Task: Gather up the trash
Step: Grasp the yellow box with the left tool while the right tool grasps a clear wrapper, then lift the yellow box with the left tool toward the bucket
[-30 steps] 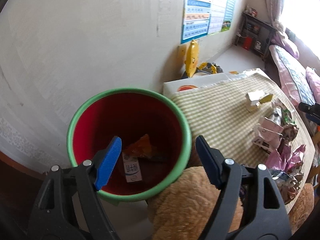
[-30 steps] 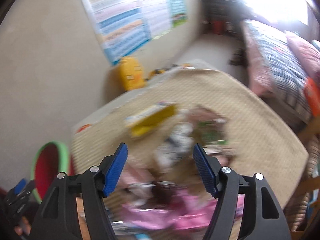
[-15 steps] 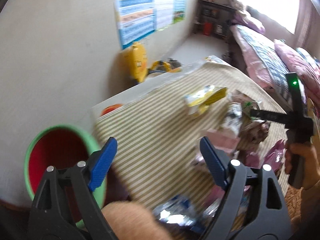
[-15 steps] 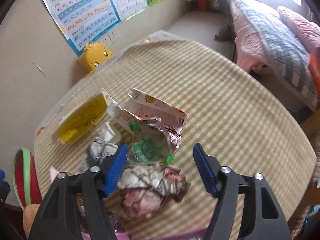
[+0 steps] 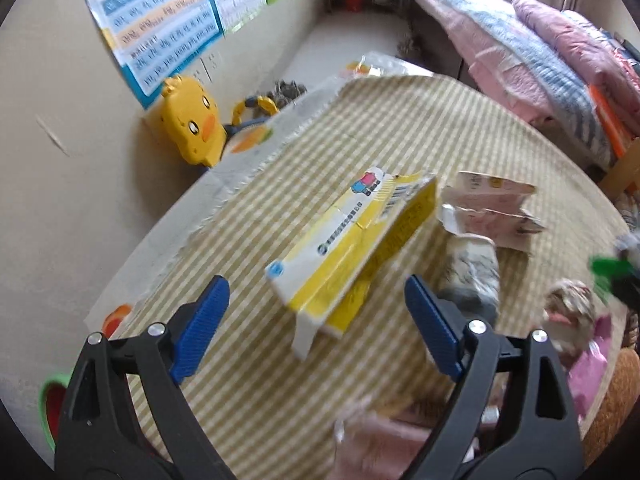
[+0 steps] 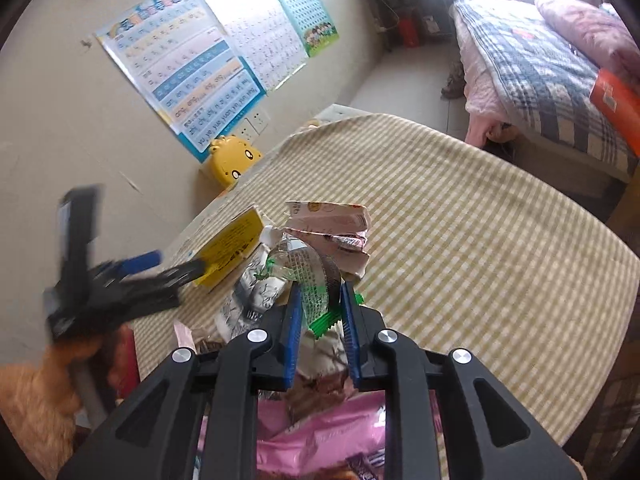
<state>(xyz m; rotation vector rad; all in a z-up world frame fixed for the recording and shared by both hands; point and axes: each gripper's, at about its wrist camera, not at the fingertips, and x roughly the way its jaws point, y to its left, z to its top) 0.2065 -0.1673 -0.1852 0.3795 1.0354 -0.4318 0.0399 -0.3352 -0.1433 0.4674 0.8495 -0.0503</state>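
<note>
1. My right gripper [image 6: 320, 312], low centre of its frame: blue pads pinched onto a clear, green-printed wrapper [image 6: 310, 280], which is only just clear of the pile.
2. My left gripper [image 5: 316, 320], lower centre: jaws spread and opening, nothing between the pads. The yellow carton [image 5: 352, 248] lies just beyond them on the checked cloth [image 5: 400, 128].
3. Bin [image 5: 48, 412]: a green rim at the lower left edge only; contents hidden.
4. Left to collect: the carton, a torn pink-white box [image 5: 492, 208], a silver wrapper [image 5: 472, 276] and pink packets [image 6: 320, 436] at the bottom. Judging by that, most of the work remains.
</note>
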